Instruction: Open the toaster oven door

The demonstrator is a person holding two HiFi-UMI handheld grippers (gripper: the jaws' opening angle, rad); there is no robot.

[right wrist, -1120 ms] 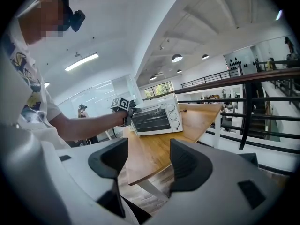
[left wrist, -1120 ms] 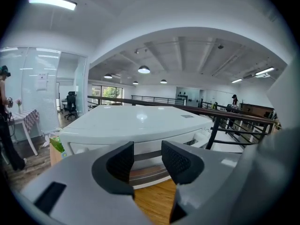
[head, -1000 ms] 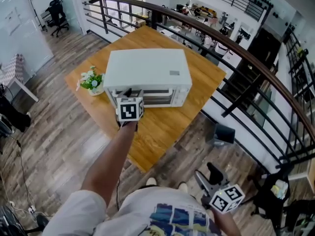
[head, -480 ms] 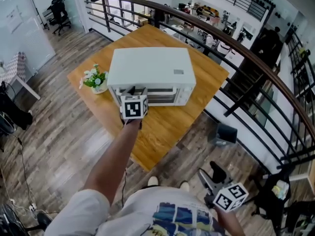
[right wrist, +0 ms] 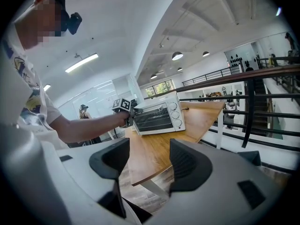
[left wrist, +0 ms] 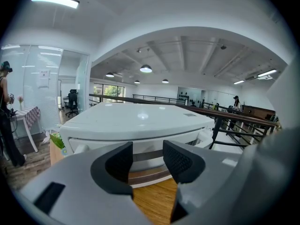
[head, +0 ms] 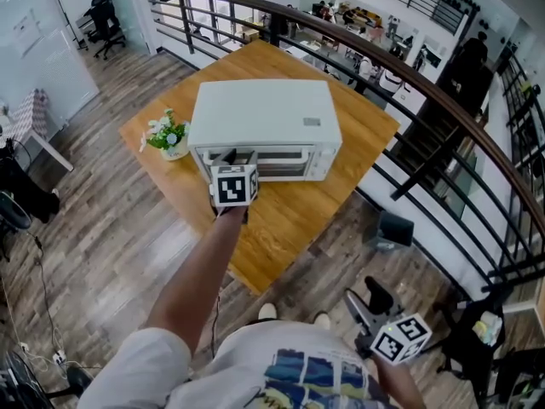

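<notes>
While the left gripper (head: 234,157) sits right at the front of the toaster oven (head: 264,113), its jaws are spread wide. The top edge of the door (head: 277,164) shows through the gap, with neither pad pressing on it. Door is shut. Oven stands on the wooden table (head: 285,220), flower pot (head: 168,137) just beside its left end. Right gripper (head: 368,303) hangs low by the person's hip, well apart from the table, jaws also apart and empty — only table and oven far off in its view.
</notes>
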